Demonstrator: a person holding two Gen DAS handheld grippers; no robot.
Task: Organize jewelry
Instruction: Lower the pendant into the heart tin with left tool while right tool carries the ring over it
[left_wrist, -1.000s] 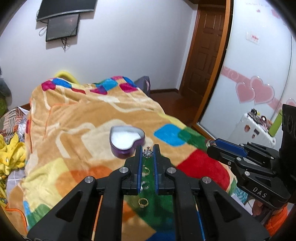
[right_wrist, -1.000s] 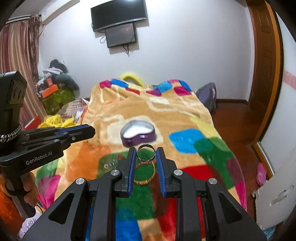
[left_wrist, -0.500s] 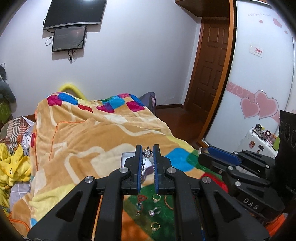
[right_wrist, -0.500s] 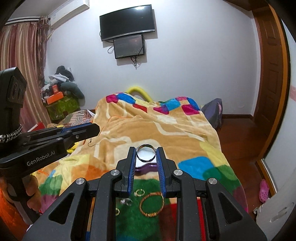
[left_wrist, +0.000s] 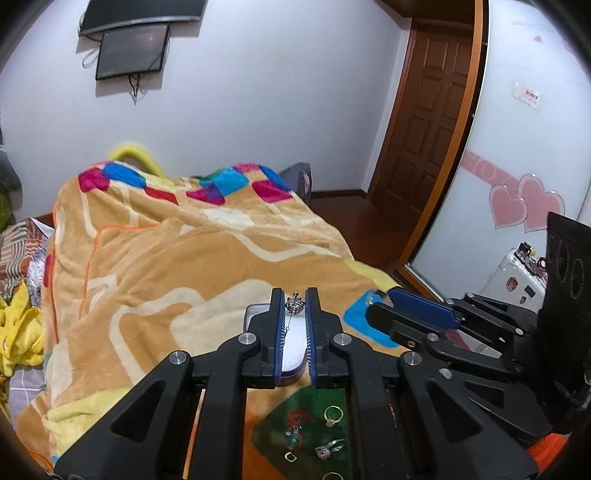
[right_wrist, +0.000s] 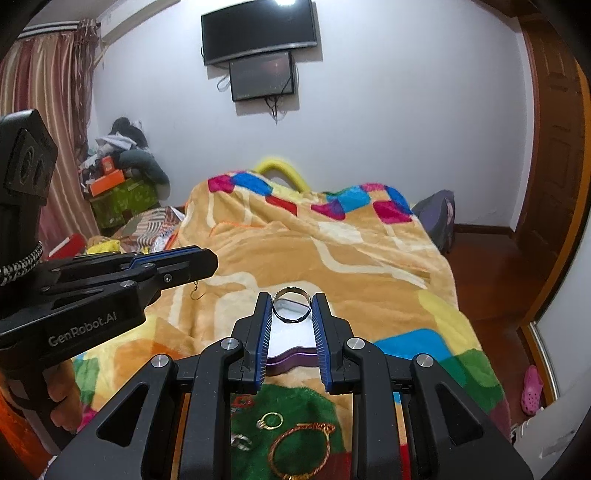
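The small silver earring with a crown-shaped charm and thin hook wire (left_wrist: 294, 305) sits pinched at the very tips of the left gripper (left_wrist: 295, 308), whose blue ribbed pads are clenched on it, and the plain silver metal ring (right_wrist: 290, 304) is clamped upright between the tips of the right gripper (right_wrist: 291, 306), its open circle facing the camera. A second ago both grippers held these same pieces lower and nearer, with the loose jewellery directly under the fingers and the heart-shaped purple tin with a white lining (right_wrist: 291, 350) well ahead; now both have travelled forward over the bed, so the tin lies right under the fingertips in each wrist view and the loose pieces have slipped back toward the bottom edge. That suggests the carry is almost done and the release into the tin comes next, though neither piece has been let go yet. The tin looks rigid and shallow, with a smooth pale inside. Behind the grippers, on a green patch of the plush patchwork blanket (left_wrist: 155, 266), lie a thin twisted gold wire bangle (right_wrist: 301, 448), a gold ring (right_wrist: 272, 420) and a few small stone-set silver rings (left_wrist: 328, 447). The fleece is soft and rumpled, so small metal pieces could sink into its folds.
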